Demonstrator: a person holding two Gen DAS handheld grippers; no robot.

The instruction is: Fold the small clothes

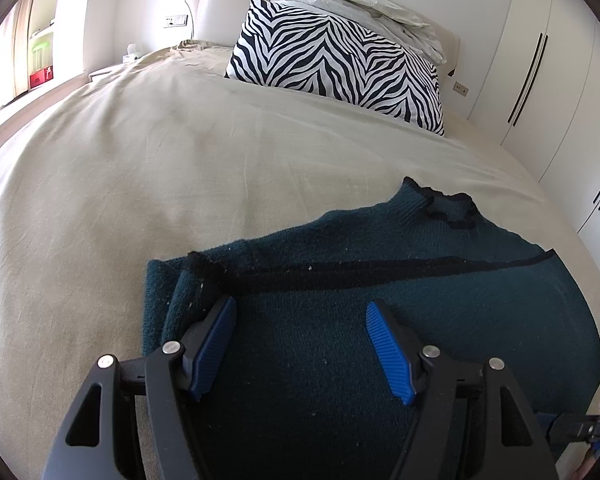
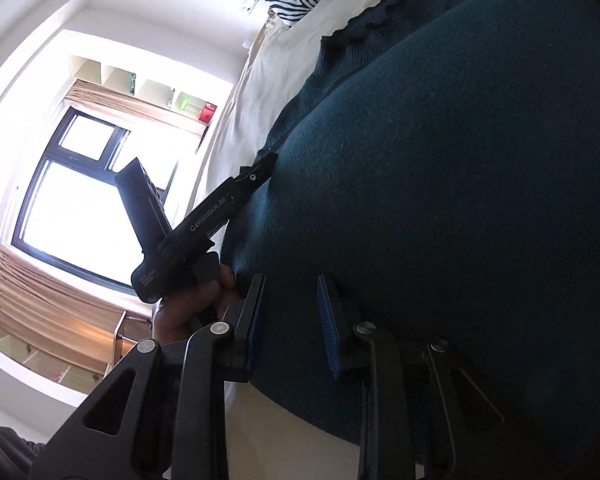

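Bedroom, bright window to one side; bed (image 1: 148, 168) under a beige sheet, zebra-print pillow (image 1: 340, 68) and a crumpled white duvet (image 1: 360, 4) at the headboard, white wardrobe doors (image 1: 540, 80) beyond. Dark teal knit sweater (image 1: 380, 280) with black trim lies on the sheet, directly under and ahead of the left gripper (image 1: 302, 316). Left jaws stand well apart above the knit, nothing between the blue pads (image 1: 216, 344). Right gripper (image 2: 290, 320): jaws narrowed, teal fabric filling the gap between them; whether the pads actually pinch it cannot be told. In the right wrist view a hand (image 2: 192, 308) holds the left gripper at the sweater's edge.
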